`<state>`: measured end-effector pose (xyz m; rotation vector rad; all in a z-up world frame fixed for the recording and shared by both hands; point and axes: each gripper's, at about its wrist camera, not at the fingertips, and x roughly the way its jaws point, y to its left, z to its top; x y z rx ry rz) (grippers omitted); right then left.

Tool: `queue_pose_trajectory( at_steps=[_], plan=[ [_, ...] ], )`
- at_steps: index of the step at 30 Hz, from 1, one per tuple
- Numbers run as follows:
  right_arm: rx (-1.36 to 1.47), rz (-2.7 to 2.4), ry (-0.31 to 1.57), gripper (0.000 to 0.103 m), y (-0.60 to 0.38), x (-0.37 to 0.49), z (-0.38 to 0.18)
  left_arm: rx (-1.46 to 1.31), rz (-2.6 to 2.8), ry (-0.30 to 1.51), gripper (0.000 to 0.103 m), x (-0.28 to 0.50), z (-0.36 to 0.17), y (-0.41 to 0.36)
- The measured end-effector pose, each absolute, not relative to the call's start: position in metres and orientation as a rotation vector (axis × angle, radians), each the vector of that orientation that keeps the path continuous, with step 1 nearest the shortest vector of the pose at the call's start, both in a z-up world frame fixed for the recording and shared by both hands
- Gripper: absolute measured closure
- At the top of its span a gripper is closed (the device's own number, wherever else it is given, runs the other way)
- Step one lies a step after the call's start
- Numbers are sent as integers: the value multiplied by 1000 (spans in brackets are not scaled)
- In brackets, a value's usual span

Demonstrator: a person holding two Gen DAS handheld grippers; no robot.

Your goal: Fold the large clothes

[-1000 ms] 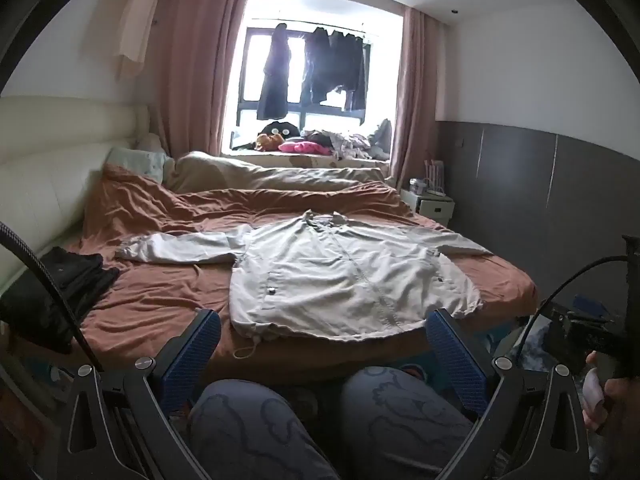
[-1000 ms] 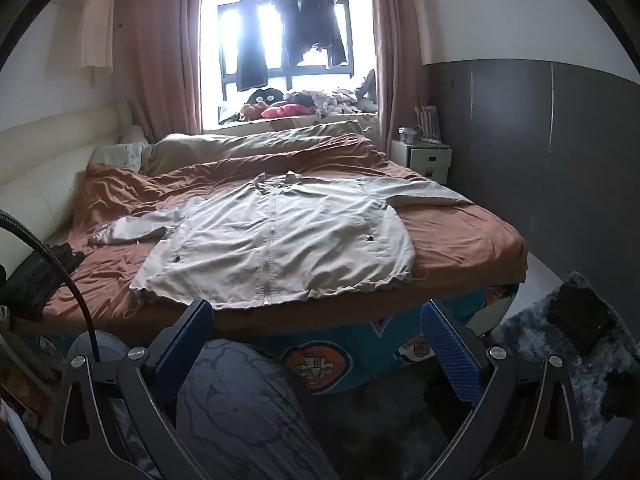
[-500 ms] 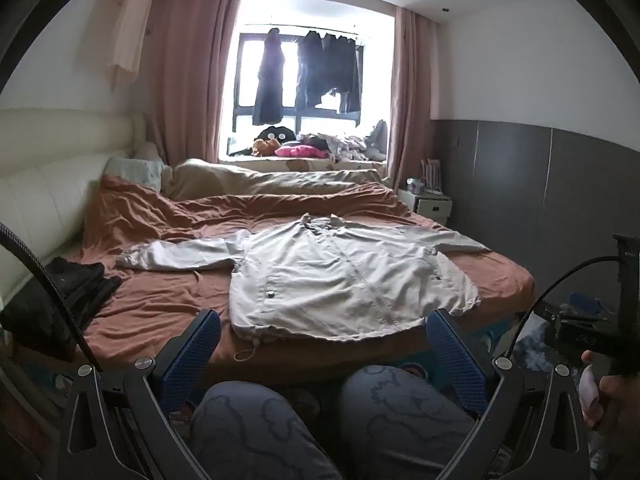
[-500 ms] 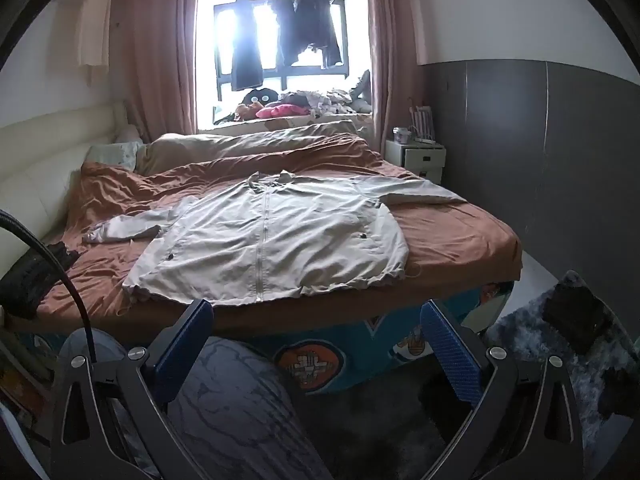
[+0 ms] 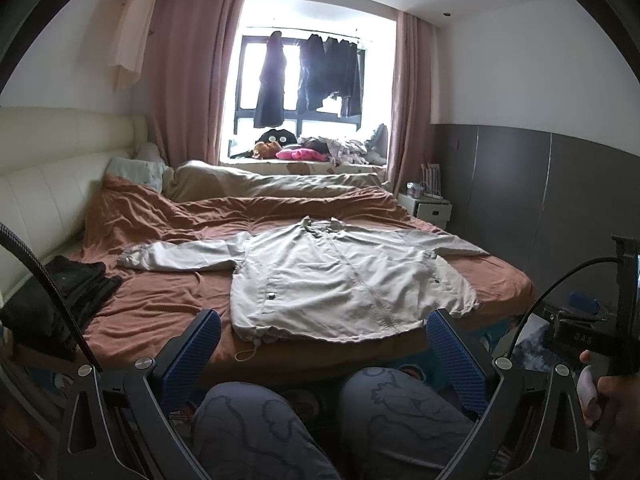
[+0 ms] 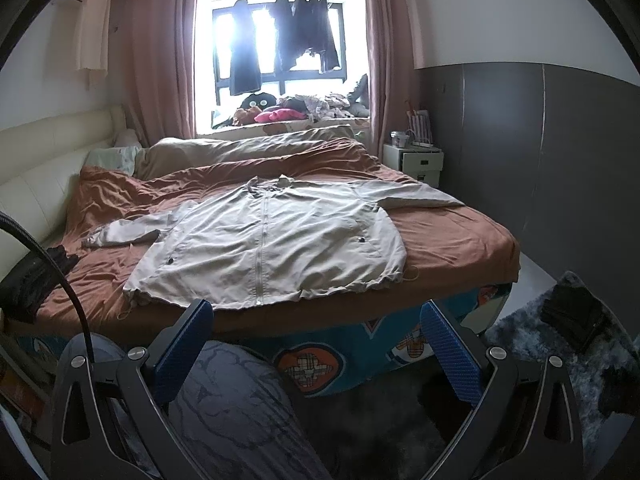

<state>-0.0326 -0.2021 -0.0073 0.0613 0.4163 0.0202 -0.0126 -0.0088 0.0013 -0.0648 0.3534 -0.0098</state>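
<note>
Beige zip-front jacket (image 5: 344,280) lies spread flat, front up and sleeves out, on the rust-brown bed cover (image 5: 168,296), just ahead of both claws. The left claw (image 5: 324,344) and the right claw (image 6: 316,330) each hang wide apart and empty above the person's patterned grey trousers (image 5: 400,412), short of the jacket's hem.

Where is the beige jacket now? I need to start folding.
In both views the beige jacket lies spread flat on the brown bedspread, hem at the bed's near edge.
</note>
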Motion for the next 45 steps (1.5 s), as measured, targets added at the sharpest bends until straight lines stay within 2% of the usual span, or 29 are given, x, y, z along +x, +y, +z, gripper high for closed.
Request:
queue_pose_trajectory(
  at_steps=[45],
  plan=[
    [66, 22, 418, 0, -200, -31, -9, -71, -4, 355, 0, -15, 5, -5]
  ],
)
